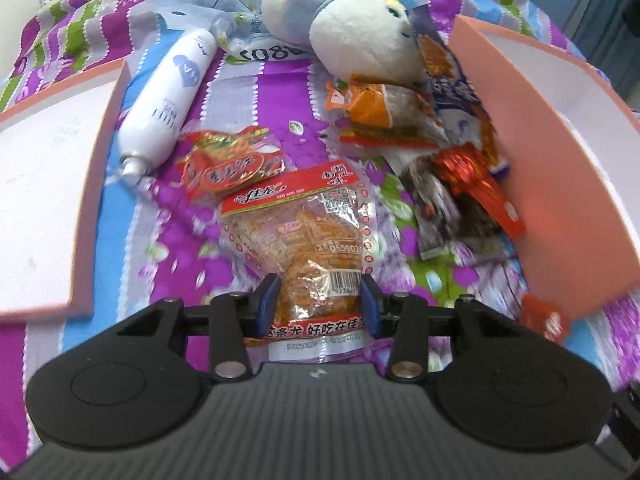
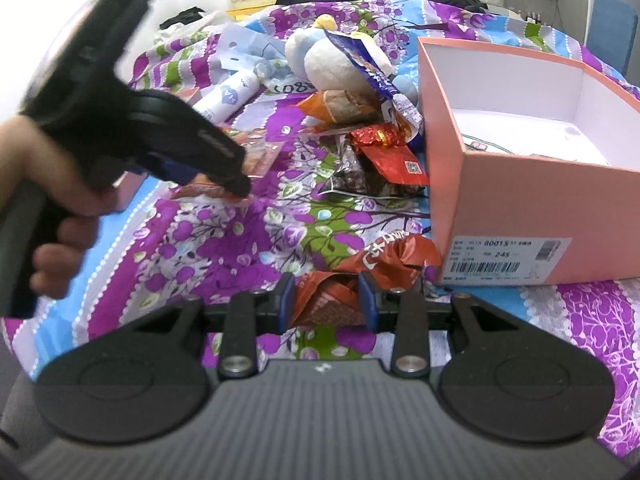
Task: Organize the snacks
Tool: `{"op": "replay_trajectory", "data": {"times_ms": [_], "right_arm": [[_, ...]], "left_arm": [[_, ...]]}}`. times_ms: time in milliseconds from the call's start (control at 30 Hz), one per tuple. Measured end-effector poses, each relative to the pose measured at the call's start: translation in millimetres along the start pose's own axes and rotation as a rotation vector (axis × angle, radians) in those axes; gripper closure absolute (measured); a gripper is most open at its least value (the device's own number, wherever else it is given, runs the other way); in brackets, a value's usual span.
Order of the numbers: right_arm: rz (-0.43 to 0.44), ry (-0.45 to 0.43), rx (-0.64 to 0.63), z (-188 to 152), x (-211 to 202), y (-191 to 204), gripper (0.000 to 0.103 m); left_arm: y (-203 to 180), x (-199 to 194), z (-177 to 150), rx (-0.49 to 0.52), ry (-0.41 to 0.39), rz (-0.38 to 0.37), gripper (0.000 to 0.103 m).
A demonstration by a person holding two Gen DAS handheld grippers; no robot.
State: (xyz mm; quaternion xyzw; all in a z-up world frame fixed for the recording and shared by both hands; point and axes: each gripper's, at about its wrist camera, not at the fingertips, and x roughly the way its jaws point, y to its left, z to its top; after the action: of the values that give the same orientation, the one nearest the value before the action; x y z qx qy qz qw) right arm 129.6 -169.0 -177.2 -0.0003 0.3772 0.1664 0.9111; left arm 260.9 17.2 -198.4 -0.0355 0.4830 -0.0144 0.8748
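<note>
My left gripper (image 1: 320, 300) has its jaws around the near end of a clear snack packet with a red top band (image 1: 304, 236); the pads touch its sides. My right gripper (image 2: 327, 300) is closed on a crumpled orange-red snack bag (image 2: 384, 258) beside the pink box (image 2: 520, 208). More snack packets lie between: a small red one (image 1: 232, 164), an orange one (image 1: 376, 106), a red foil one (image 1: 476, 176) and a blue bag (image 1: 460, 92). The left gripper also shows in the right wrist view (image 2: 236, 184), low over the bedspread.
A floral purple bedspread (image 2: 224, 240) lies under everything. A white bottle (image 1: 168, 100) and a plush toy (image 1: 360, 36) lie at the back. The pink box lid (image 1: 52, 208) is at the left. The pink box is open with white walls.
</note>
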Motion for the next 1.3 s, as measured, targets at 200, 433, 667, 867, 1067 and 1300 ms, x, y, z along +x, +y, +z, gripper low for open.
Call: {"op": "replay_trajectory", "data": {"times_ms": [200,433,667,867,1067,1300], "right_arm": [[0.002,0.015,-0.007,-8,-7,2,0.066],[0.018,0.039,0.035,-14,-4,-5,0.065],[0.031,0.028,0.095,-13,-3,-7,0.038],[-0.021,0.021,0.158,-12,4,-12,0.038],[-0.037,0.045,0.247,-13,16,-24,0.036],[-0.038,0.054,0.234,-11,24,-25,0.036]], "left_arm": [[9,-34,-29,-0.028,0.000,-0.034,0.054],[19,-38,-58,-0.076,0.039,-0.059,0.045],[40,-35,-69,-0.185,0.070,-0.105,0.015],[46,-26,-71,-0.218,0.059,-0.064,0.013],[37,-6,-71,-0.206,0.091,-0.055,0.013],[20,6,-66,-0.148,0.098,0.015,0.012]]}}
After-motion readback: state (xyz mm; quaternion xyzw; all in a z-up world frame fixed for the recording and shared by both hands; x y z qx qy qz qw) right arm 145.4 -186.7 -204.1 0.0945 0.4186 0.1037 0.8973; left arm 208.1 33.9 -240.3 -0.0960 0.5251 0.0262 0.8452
